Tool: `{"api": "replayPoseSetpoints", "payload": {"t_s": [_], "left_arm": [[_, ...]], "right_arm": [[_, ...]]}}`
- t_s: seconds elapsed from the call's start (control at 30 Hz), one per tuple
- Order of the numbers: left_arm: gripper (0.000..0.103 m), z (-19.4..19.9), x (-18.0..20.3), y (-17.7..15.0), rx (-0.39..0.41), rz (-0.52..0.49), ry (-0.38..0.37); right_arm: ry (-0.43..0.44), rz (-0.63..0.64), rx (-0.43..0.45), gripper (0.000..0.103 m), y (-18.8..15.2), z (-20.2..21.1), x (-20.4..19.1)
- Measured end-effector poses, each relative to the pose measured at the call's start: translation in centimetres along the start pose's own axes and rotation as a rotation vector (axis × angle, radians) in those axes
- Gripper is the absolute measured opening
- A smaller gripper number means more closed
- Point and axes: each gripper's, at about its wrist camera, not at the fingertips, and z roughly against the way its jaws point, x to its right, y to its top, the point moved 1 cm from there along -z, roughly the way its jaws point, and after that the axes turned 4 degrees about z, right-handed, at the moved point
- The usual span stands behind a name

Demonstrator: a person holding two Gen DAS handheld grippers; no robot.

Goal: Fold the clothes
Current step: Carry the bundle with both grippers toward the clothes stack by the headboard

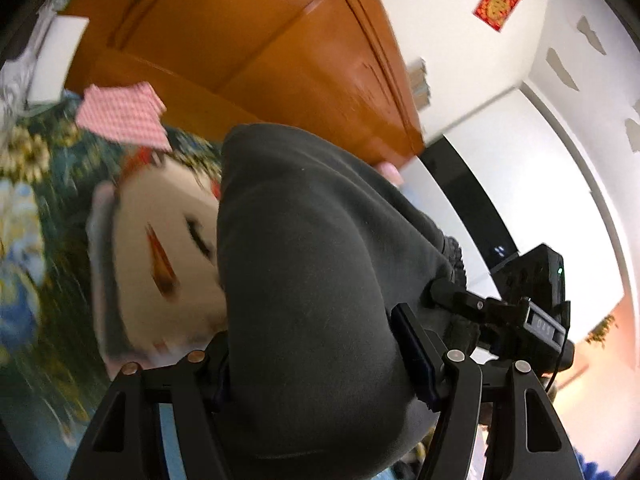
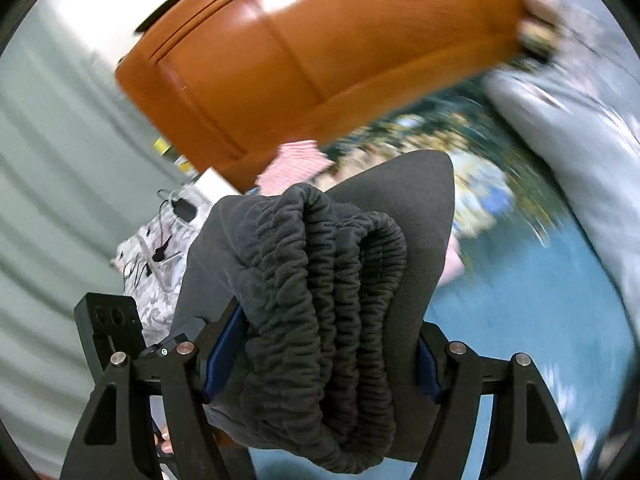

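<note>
Dark grey fleece sweatpants [image 2: 320, 280] – soft, bulky, floppy. Right gripper [image 2: 320, 364] clamps the bunched elastic waistband [image 2: 344, 292]; left gripper [image 1: 320, 364] clamps folded cloth – best holds.

Bedroom surroundings around an orange wooden headboard [image 1: 248, 40]

Below the headboard, a floral bedspread [image 1: 36, 208]; against its base, a folded pink checked cloth [image 1: 124, 114]; beside it, white wall with a red paper square [image 1: 497, 2]; past its other end, green curtain [image 2: 52, 184].
</note>
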Motion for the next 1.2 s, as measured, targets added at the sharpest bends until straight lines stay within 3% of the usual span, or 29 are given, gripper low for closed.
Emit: {"api": "replayPoseSetpoints", "payload": {"t_s": [0.17, 0.3, 0.47, 0.67, 0.9, 1.07, 1.2], "left_arm": [[0.071, -1.6, -3.6, 4.3, 0.047, 0.005, 0.054], [0.071, -4.7, -7.0, 5.1, 0.003, 0.041, 0.121], [0.071, -6.3, -8.4, 4.6, -0.022, 0.017, 0.160], [0.076, -5.3, -7.3, 4.6, -0.027, 0.017, 0.189], [0.081, -2.4, -6.0, 5.0, 0.031, 0.022, 0.263], [0.081, -1.3, -3.1, 4.9, 0.061, -0.098, 0.339], [0.081, -1.8, -0.5, 4.0, 0.049, -0.187, 0.316]], "right_arm": [[0.052, 0.119, -0.048, 0.074, 6.2, -6.1, -0.9], [0.053, 0.167, -0.093, 0.074, 8.6, -10.9, 0.6], [0.017, 0.118, -0.186, 0.075, 7.5, -16.4, 4.1], [0.055, 0.099, -0.164, 0.079, 7.2, -15.7, 5.1], [-0.005, 0.160, -0.176, 0.082, 8.2, -13.9, 3.4], [-0.029, 0.192, -0.195, 0.082, 8.6, -13.0, 3.1], [-0.052, 0.184, -0.146, 0.082, 9.3, -11.3, 3.6]]}}
